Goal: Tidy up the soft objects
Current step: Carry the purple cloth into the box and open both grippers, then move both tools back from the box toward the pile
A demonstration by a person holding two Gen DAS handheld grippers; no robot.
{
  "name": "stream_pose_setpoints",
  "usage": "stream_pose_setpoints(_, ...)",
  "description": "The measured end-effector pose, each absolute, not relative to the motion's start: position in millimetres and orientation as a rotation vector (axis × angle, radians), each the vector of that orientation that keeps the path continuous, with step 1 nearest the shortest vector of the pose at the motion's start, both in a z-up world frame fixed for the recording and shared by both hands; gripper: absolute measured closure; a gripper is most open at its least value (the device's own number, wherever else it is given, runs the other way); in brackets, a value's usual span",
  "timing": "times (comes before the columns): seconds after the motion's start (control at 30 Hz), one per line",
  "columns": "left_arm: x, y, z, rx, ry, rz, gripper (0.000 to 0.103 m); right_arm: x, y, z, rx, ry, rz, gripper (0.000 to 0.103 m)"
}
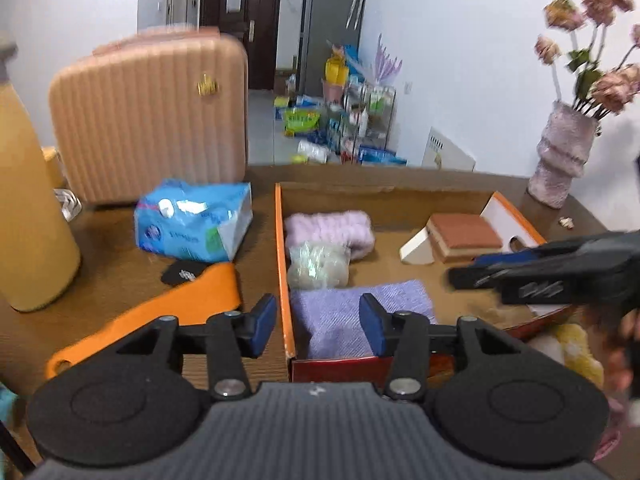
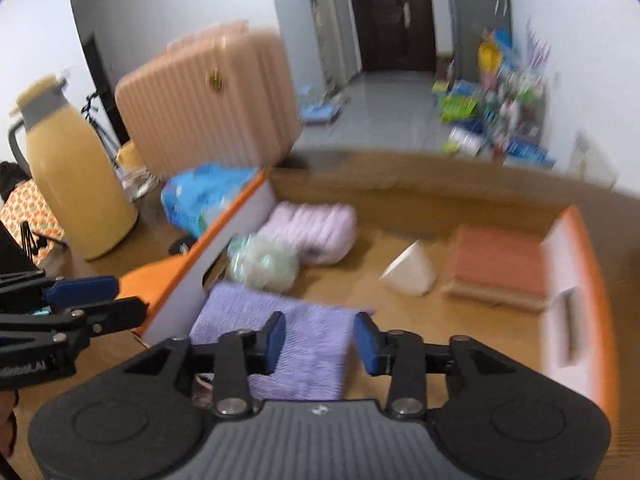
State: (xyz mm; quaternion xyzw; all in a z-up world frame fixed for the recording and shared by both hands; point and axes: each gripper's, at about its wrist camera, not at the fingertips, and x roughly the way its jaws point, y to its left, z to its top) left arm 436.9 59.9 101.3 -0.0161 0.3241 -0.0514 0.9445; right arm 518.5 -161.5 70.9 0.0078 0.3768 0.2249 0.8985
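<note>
The landmark is one shallow cardboard box with orange-edged walls (image 1: 281,240) on the wooden table (image 1: 120,248). It holds five items. One folded lilac knitted cloth (image 1: 340,320) lies at the near left corner. One clear bag of pale stuffing (image 1: 318,266) touches it behind. One rolled pink fluffy towel (image 1: 330,228) lies at the far left. One white wedge (image 1: 416,250) and one terracotta-topped sponge block (image 1: 466,236) sit at the far right.

The left gripper (image 1: 318,326) straddles the box's left wall, jaws partly apart, empty. The right gripper (image 2: 320,342) hovers over the lilac cloth, jaws partly apart, gripping nothing.

Left of the box: one blue tissue pack (image 1: 196,220), lettering blurred; one orange strap (image 1: 160,312); one ribbed peach suitcase (image 1: 152,116); one yellow flask (image 2: 76,184). Right of the box: one pink vase of flowers (image 1: 564,152).
</note>
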Motion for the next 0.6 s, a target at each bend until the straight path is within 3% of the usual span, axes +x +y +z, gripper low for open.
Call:
stream_pose_setpoints(0.07,414,62,120,-0.024,0.610,-0.105,0.049,498,-183,96,-0.010,0.721,0.437,0.055)
stream_pose_setpoints(0.13,389,65,132,-0.008,0.559,-0.106,0.036,471,-208,120,-0.033,0.655,0.400,0.050)
stream_pose_setpoints(0.2,359,68,137,0.013,0.510,-0.101,0.030,442,-234,136,-0.044,0.590,0.366,0.046)
stream_pose_setpoints(0.5,277,52,144,0.018,0.449,-0.117,0.029,350,-299,151,0.017,0.476,0.310,0.046)
stream_pose_setpoints(0.6,248,44,131,0.009,0.422,-0.125,0.022,312,-302,132,0.036,0.449,0.334,0.041)
